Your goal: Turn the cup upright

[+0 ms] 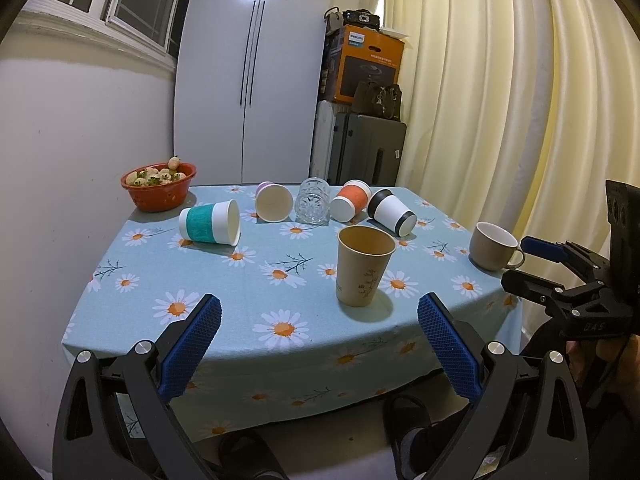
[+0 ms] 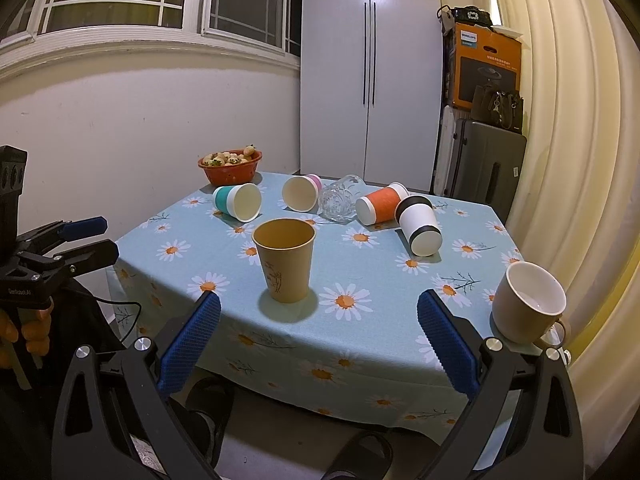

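The brown paper cup (image 1: 365,266) stands upright on the bench (image 1: 224,280), mouth up, near the front edge — every other place here is given from it. Behind it and to its left, a green-banded cup (image 1: 210,223) lies on its side. Straight behind it a row of things lies tipped over: a pink-banded cup (image 1: 273,201), a clear glass (image 1: 313,201), an orange-banded cup (image 1: 351,200) and a white cup with black bands (image 1: 393,213), the last one nearest to the brown cup. Far behind and to the left, at the bench's back corner, sits a red bowl (image 1: 159,185) of pale fruit. To the brown cup's right, close to the bench edge, a beige mug (image 1: 493,246) stands upright with its handle turned outward.

The left tool (image 1: 319,346) hangs in front of the brown cup, off the bench's front edge, its blue pads (image 1: 191,346) spread wide and holding nothing. The right tool (image 2: 319,344) is likewise in front of the cup — fingers wide apart, empty, the mug just beyond its right finger.
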Available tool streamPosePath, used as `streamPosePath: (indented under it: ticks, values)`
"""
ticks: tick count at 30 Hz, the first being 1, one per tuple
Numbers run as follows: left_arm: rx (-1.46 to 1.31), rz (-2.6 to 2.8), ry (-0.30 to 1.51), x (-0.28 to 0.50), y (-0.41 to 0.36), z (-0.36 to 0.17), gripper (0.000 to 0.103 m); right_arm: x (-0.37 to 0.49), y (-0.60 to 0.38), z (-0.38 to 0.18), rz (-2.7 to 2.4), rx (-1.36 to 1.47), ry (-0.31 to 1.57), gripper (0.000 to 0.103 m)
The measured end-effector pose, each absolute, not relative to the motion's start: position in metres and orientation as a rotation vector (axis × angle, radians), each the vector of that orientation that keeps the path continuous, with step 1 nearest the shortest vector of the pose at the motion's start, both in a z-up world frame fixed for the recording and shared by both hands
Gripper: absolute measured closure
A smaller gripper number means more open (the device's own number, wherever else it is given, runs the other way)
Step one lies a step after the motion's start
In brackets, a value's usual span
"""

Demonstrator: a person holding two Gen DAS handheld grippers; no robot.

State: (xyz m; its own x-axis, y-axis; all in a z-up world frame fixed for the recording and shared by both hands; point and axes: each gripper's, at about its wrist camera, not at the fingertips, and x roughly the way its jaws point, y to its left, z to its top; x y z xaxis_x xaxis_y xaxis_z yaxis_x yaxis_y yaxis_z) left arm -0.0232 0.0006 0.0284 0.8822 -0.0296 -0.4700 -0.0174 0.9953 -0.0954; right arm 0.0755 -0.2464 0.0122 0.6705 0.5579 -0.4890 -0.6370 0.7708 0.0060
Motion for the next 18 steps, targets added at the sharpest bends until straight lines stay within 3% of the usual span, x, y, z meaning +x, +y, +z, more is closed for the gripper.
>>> streamPosePath:
  ticks: [18]
  values:
    - [-0.095, -0.010, 0.493, -0.0232, -0.0002, 0.0287, 0.007, 0.0771, -0.2491, 0.0107, 0.672, -0.169, 0.498, 0.005]
